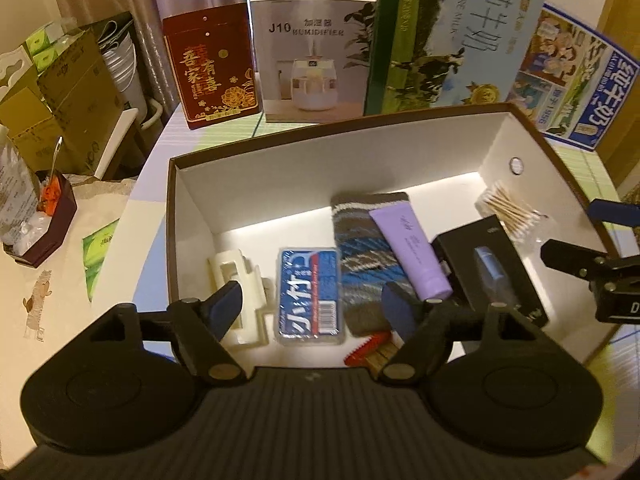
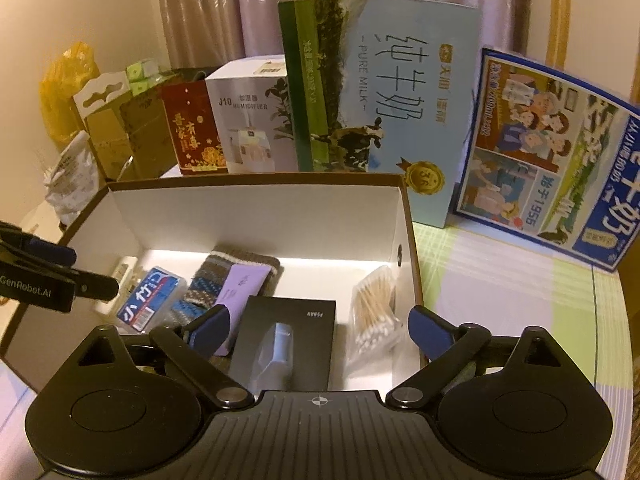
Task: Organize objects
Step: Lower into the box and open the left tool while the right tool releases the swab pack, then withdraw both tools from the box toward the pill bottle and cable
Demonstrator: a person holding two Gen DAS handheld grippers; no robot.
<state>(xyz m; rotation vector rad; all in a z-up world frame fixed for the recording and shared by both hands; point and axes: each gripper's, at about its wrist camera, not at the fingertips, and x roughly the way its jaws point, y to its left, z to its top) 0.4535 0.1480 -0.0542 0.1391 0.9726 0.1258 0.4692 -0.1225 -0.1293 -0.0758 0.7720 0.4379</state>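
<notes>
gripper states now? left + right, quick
Left gripper: open, holding nothing, above the brown box.
Right gripper: open, holding nothing, above the black case and the cotton swabs.

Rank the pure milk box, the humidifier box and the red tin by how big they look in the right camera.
1. Pure milk box, clearly largest.
2. Humidifier box.
3. Red tin, though it stands farther off, so this is less sure.

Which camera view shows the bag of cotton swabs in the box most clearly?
The right wrist view shows the bag of cotton swabs best: it lies near and almost whole beside the black box. In the left wrist view the bag is farther off at the right, partly hidden behind that black box.
</notes>
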